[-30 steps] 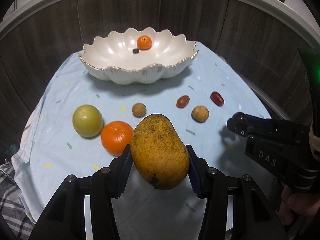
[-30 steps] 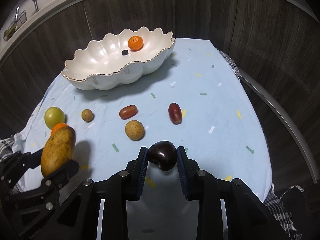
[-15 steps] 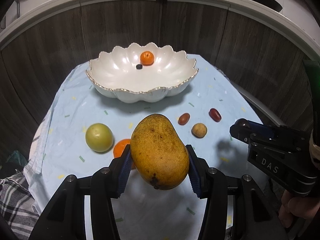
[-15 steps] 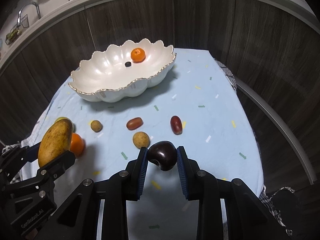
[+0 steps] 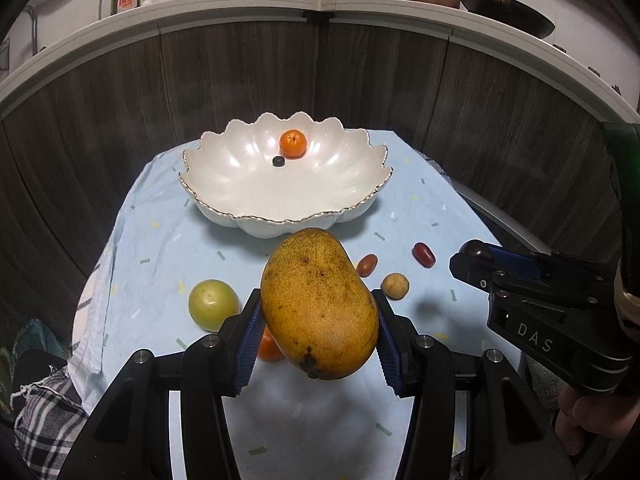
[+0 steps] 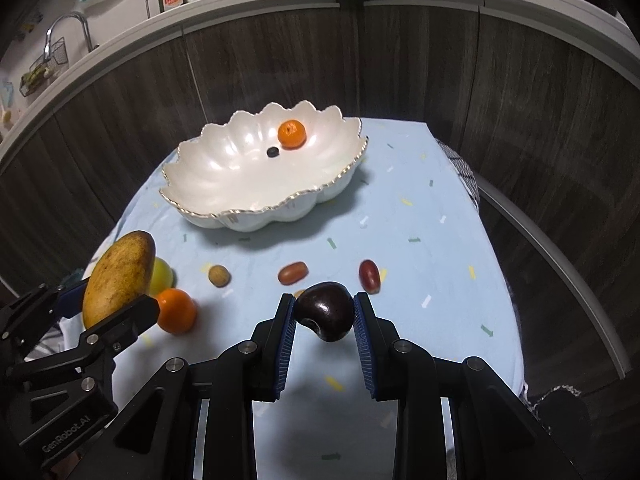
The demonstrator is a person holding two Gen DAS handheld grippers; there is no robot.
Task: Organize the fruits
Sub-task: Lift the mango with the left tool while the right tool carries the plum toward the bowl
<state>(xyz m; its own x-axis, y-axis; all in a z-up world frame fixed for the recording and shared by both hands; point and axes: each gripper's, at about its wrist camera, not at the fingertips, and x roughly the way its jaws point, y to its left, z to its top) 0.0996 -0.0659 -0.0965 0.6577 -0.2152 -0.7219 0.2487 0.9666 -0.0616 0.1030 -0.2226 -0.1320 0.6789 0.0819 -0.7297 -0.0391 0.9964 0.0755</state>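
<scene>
My left gripper (image 5: 318,320) is shut on a large yellow mango (image 5: 320,304), held in the air above the blue cloth. In the right wrist view my right gripper (image 6: 324,314) is shut on a dark plum (image 6: 326,312), also off the table. The white scalloped bowl (image 5: 280,220) stands at the far side of the table with a small orange (image 5: 293,144) and a tiny dark fruit (image 5: 278,161) inside. The right gripper (image 5: 476,256) shows at the right of the left wrist view, and the mango (image 6: 120,280) at the left of the right wrist view.
On the cloth lie a green fruit (image 5: 214,308), an orange (image 6: 176,311), two brown round fruits (image 5: 395,286) (image 6: 219,276) and two red oval fruits (image 6: 293,273) (image 6: 369,276). Dark wood panels curve behind the table. A plaid cloth (image 5: 44,412) hangs at the near left.
Both grippers have risen with the mango and the plum still held. The table and bowl look farther below, and the counter shelf has come into view.
</scene>
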